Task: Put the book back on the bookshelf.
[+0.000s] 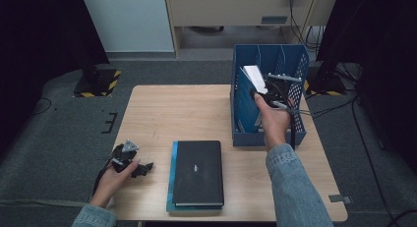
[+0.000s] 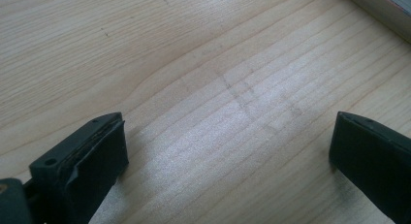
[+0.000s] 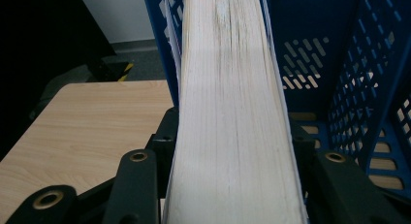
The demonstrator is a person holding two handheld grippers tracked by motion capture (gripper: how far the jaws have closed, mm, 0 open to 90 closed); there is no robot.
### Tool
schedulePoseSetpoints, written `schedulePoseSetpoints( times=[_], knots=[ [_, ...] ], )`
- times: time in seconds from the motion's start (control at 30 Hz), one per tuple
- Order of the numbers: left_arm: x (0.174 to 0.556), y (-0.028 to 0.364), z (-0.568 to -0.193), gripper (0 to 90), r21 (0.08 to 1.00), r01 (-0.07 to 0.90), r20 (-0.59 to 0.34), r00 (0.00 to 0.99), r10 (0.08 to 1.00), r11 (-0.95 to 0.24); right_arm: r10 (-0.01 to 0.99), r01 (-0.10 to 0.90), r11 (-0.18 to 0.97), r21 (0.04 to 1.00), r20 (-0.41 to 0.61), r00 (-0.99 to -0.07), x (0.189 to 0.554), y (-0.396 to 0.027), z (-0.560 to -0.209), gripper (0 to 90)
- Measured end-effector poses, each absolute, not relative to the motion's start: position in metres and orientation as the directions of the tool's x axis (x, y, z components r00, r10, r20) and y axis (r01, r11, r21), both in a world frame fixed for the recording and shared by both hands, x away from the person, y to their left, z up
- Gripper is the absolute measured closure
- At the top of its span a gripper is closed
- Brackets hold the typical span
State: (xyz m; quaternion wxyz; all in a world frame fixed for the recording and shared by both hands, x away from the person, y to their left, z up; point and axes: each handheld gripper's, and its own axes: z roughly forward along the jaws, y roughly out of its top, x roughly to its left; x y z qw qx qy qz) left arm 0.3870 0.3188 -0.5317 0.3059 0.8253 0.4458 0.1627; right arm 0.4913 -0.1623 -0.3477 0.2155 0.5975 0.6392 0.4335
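White-paged book between right gripper fingers, inside blue rack

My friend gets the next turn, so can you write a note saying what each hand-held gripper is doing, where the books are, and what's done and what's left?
Right hand-held gripper: jaws on both sides of a thick book, page edges facing its camera, held in the blue rack.
Left hand-held gripper: open, nothing between its jaws, low over the table at its near left corner.
Black book: flat on the table, on top of a blue book.
Done: thick book is in the rack.
Left: probably let it go, then rack the other two.
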Motion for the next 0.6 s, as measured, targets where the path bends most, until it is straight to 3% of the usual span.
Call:
schedulePoseSetpoints(
  times=[0.6],
  knots=[
    [0.388, 0.318, -0.532, 0.0, 0.651, 0.635, -0.001, 0.548, 0.836, -0.416, 0.949, 0.618, -0.075, 0.782, 0.246, -0.197, 0.506, -0.162, -0.342, 54.1]
  ],
)
